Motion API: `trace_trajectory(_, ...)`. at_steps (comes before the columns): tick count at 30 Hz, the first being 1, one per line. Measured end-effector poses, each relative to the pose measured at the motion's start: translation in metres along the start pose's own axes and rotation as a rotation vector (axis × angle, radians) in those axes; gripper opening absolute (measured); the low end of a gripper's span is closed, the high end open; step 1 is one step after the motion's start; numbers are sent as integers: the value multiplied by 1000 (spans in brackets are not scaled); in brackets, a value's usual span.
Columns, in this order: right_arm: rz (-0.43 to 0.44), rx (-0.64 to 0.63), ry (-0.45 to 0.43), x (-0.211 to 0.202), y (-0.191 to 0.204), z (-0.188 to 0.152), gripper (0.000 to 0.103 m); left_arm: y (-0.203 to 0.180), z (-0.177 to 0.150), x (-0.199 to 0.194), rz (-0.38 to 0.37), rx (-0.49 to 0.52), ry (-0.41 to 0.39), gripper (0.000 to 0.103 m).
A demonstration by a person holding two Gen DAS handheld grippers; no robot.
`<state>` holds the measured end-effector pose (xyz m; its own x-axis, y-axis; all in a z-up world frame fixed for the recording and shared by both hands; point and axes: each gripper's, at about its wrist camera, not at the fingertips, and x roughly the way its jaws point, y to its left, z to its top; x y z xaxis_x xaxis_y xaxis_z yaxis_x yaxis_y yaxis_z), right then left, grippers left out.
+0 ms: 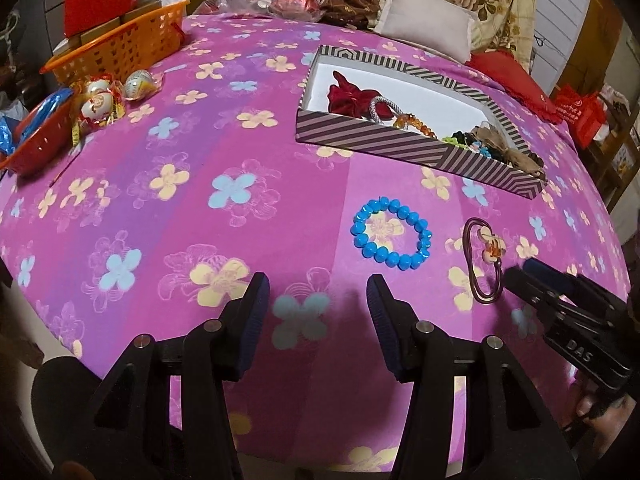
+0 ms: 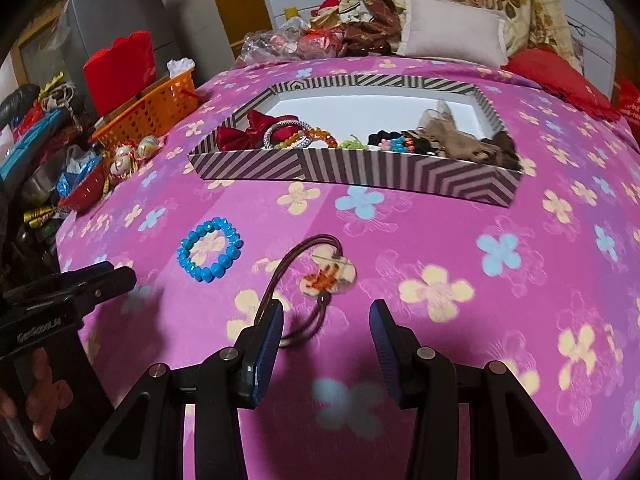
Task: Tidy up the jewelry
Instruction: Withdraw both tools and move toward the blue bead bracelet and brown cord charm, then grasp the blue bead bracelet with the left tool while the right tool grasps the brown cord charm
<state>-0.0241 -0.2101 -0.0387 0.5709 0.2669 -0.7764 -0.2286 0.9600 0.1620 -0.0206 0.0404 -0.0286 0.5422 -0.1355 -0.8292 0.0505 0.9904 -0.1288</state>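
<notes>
A blue bead bracelet [image 1: 391, 232] lies on the pink flowered cloth, also in the right wrist view [image 2: 211, 249]. A brown cord necklace with a pale flower pendant [image 1: 484, 261] lies to its right; it shows in the right wrist view [image 2: 329, 277] too. My left gripper [image 1: 318, 296] is open and empty, just short of the bracelet. My right gripper [image 2: 326, 324] is open, its left finger over the cord's near loop. A striped box [image 1: 404, 143] behind holds a red bow, amber beads and other jewelry; it also shows in the right wrist view [image 2: 360, 170].
An orange basket [image 1: 120, 46] and a red basket [image 1: 34, 136] with wrapped round sweets [image 1: 100, 98] stand at the far left edge. A white pillow [image 1: 428, 16], red cushion [image 1: 516, 80] and bedding lie behind the box.
</notes>
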Motion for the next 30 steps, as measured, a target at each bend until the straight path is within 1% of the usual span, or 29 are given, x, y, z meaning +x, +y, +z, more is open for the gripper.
trace_trajectory(3, -1, -21, 6, 10, 4, 6, 43, 0, 1, 3, -2, -2, 5, 50)
trace_trajectory(7, -26, -65, -3, 21, 8, 12, 43, 2, 4, 7, -2, -10, 13, 50)
trace_trajectory(9, -45, -80, -11, 23, 8, 13, 35, 2, 6, 8, -1, -12, 13, 50)
trace_trajectory(10, -58, -90, -20, 23, 8, 13, 34, 3, 6, 8, 0, -13, 13, 50)
trace_trajectory(16, -42, -94, -26, 19, 3, 9, 34, -2, 11, 16, 0, -11, 26, 50)
trace_trajectory(24, 1, -44, -25, 12, -7, 4, 34, -21, 25, 32, 12, 28, 34, 50)
trace_trajectory(27, 9, -40, -22, 11, -8, 3, 34, -27, 33, 41, 30, 48, 35, 50)
trace_trajectory(30, 18, -36, -21, 11, -9, 4, 34, -33, 36, 49, 28, 86, 44, 50)
